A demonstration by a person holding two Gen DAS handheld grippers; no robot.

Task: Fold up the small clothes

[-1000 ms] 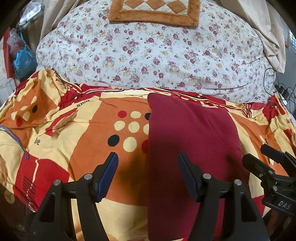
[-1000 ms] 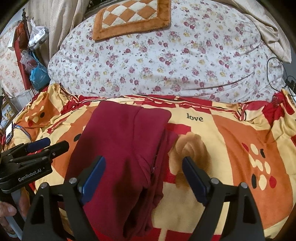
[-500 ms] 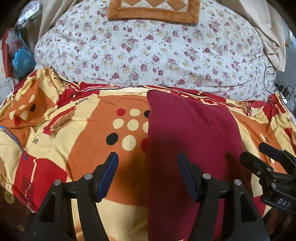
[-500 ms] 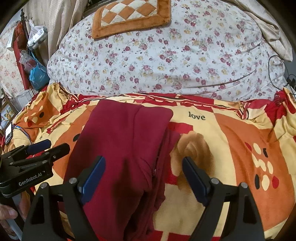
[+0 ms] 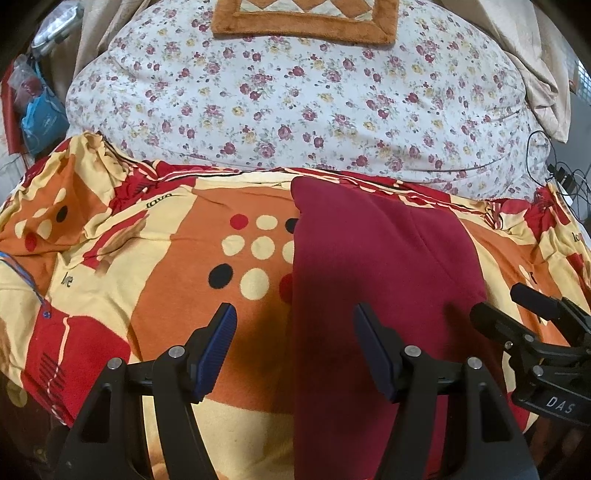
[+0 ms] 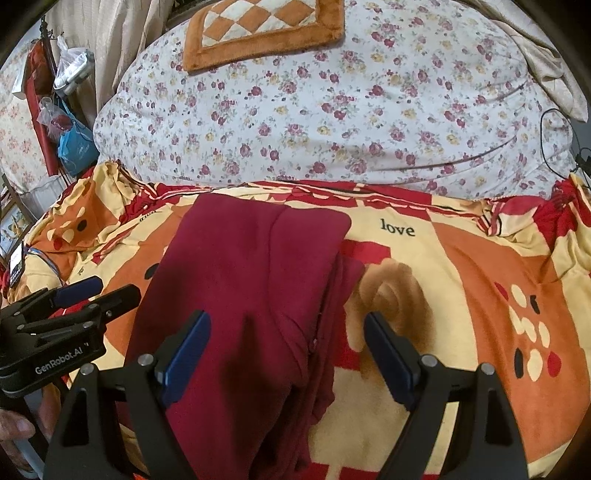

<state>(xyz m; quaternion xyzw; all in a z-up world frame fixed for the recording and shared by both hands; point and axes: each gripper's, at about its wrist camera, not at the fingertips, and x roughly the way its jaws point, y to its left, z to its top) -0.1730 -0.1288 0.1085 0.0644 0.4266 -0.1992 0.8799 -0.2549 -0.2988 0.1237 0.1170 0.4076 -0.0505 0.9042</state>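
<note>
A dark red garment lies folded into a long strip on the orange, red and cream bedspread. My left gripper hovers open over the strip's left edge, holding nothing. Its right finger is above the cloth and its left finger above the bedspread. The right gripper shows at the strip's right side. In the right wrist view the garment shows layered edges on its right. My right gripper stands wide open above that right edge, nothing between its pads. The left gripper sits at the left.
A bulky floral quilt rises behind the bedspread, with an orange checked mat on top. Bags hang at the far left and cables lie at the far right. A hand shows at the lower left.
The right wrist view has drifted very slightly. The garment lies as before and both grippers keep the same opening.
</note>
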